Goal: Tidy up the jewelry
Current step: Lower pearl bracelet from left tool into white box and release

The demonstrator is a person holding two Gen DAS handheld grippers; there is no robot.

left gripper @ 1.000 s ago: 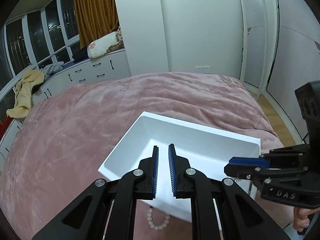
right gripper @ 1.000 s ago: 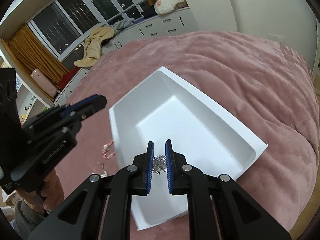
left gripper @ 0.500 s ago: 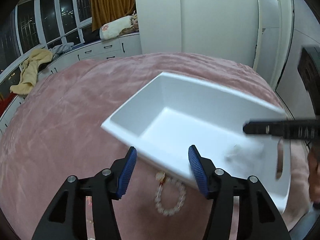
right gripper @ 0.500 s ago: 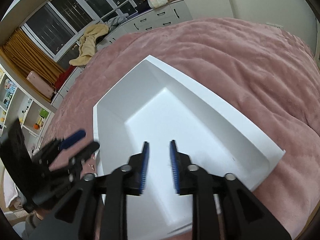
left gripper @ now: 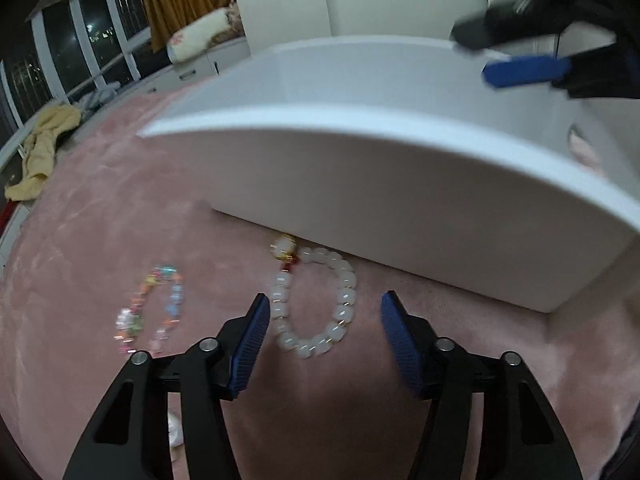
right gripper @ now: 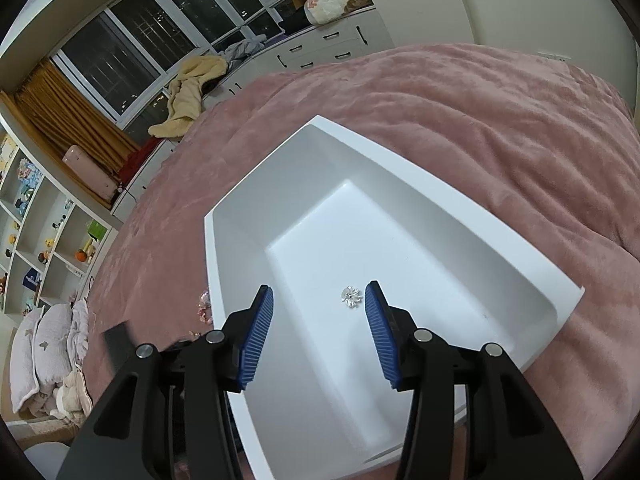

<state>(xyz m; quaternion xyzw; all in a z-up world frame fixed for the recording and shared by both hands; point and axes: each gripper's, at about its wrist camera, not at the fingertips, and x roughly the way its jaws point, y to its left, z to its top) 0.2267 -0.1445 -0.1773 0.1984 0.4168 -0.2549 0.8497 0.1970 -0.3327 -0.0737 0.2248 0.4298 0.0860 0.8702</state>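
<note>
A white bead bracelet (left gripper: 314,304) with a gold and red charm lies on the pink bedspread against the white tray's near wall (left gripper: 400,200). A multicoloured bead bracelet (left gripper: 150,312) lies to its left, blurred. My left gripper (left gripper: 324,340) is open and low over the white bracelet, which lies between its fingers. My right gripper (right gripper: 318,326) is open and empty above the tray (right gripper: 480,216). A small silver jewel (right gripper: 351,297) lies on the tray floor just beyond its right finger. The right gripper also shows at the upper right of the left wrist view (left gripper: 520,60).
The tray sits on a pink plush bed (right gripper: 460,112). A bit of bracelet (right gripper: 204,306) peeks out by the tray's left wall. Pillows (right gripper: 44,344) lie at the bed's left end. White drawers (right gripper: 328,46), a yellow blanket (right gripper: 188,96) and shelves (right gripper: 36,240) stand beyond.
My left gripper opened wide and dropped from above the tray to the bedspread beside it, over the white bracelet. My right gripper opened and left the silver jewel on the tray floor.
</note>
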